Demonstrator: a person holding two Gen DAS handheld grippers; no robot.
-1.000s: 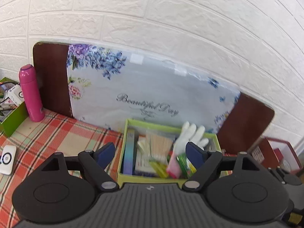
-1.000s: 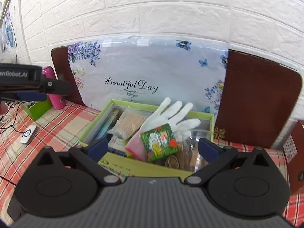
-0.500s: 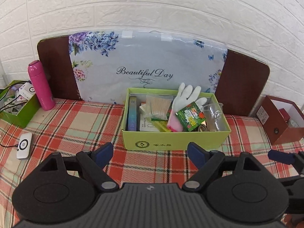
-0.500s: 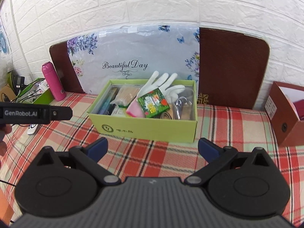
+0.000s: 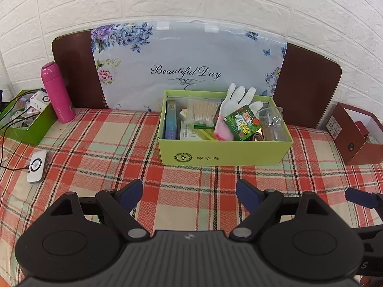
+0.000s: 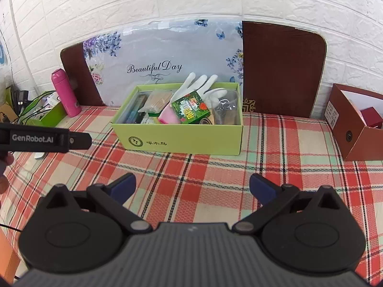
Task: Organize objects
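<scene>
A white wall of embossed brick pattern fills the back of both views. Against it leans a dark brown board with rounded corners, its middle covered by a pale floral sheet printed "Beautiful Day". Two strips of tape hold the sheet's top edge. The worktop wears a plaid cloth of red, cream and pale green, crossed by thin dark lines. Light is even and soft, with faint shadows on the cloth.
</scene>
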